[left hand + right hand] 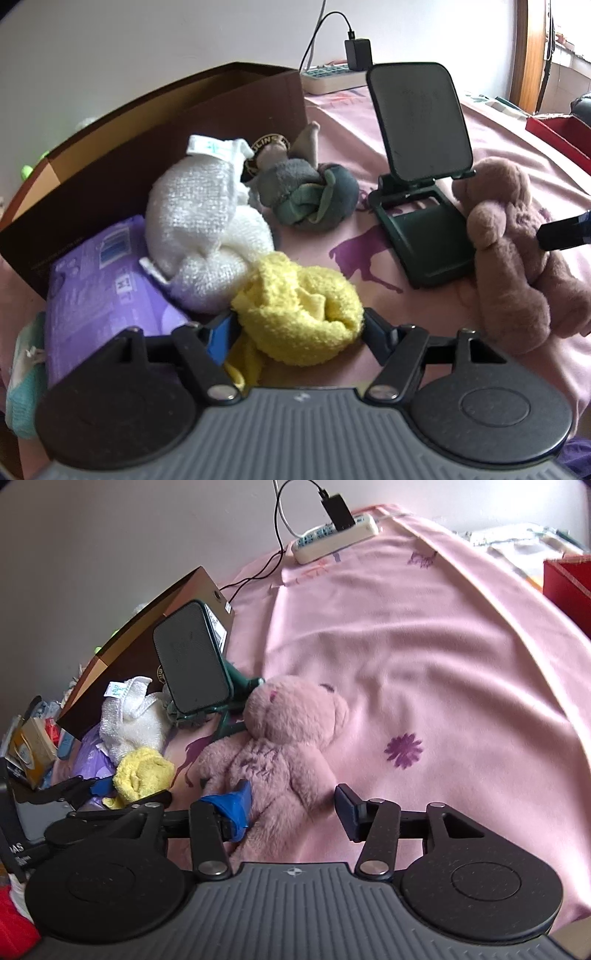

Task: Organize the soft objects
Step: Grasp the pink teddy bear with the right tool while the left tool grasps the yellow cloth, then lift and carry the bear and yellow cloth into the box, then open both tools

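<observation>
left gripper (299, 325) jaws spread around fluffy yellow rolled sock (299, 314), not clamped | right gripper (291, 805) released, straddling pink plush bear (284, 746) at 6 o'clock on pink bedsheet (424, 646) | both light, squashy; pinch mid-bulk

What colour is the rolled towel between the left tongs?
Yellow. The rolled towel sits between the left tongs, clearest in the left wrist view.

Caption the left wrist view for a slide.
Left gripper straddling a fluffy yellow rolled towel on the pink bedsheet, jaws open.
</observation>
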A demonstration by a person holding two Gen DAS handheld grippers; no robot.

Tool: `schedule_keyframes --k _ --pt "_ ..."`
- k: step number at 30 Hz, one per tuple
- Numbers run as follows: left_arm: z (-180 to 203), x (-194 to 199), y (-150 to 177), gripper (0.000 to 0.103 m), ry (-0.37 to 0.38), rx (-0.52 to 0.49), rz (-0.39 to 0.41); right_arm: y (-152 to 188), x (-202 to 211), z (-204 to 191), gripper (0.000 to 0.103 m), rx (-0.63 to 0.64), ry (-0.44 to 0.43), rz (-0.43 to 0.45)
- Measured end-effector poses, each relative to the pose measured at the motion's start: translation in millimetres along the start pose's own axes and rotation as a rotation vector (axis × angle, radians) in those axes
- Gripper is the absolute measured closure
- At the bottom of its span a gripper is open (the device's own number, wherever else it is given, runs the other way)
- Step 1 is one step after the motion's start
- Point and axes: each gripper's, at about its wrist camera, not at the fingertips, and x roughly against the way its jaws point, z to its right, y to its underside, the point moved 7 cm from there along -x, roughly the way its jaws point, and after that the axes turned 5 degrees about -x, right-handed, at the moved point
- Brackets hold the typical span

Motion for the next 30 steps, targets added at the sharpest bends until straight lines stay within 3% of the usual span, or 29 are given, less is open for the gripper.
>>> schedule_keyframes --k 6,9,12,21,30 --pt "2.7 2.0 0.0 0.032 -0.012 -0.003 0.009 -3.4 -12.4 -1.1 0.058 -0.071 -0.075 -0.001" --pt "4.1 3.4 2.0 0.043 -0.018 0.003 0.014 -3.2 -17.1 -8.3 0.055 -0.042 -0.078 0.028" --pt "3.4 3.7 2.4 0.045 -0.019 0.017 0.015 -1.7 -19.1 -11.9 0.056 -0.028 -0.083 0.047" --pt "2.8 20.2 3.5 0.06 0.0 0.049 0.048 5.4 -13.9 -1.5 0.075 -0.2 -0.193 0.02" --pt "12.3 44.4 3.5 0.062 0.062 0.048 0.106 11.8 -1.6 8.7 0.081 -0.358 -0.292 0.017"
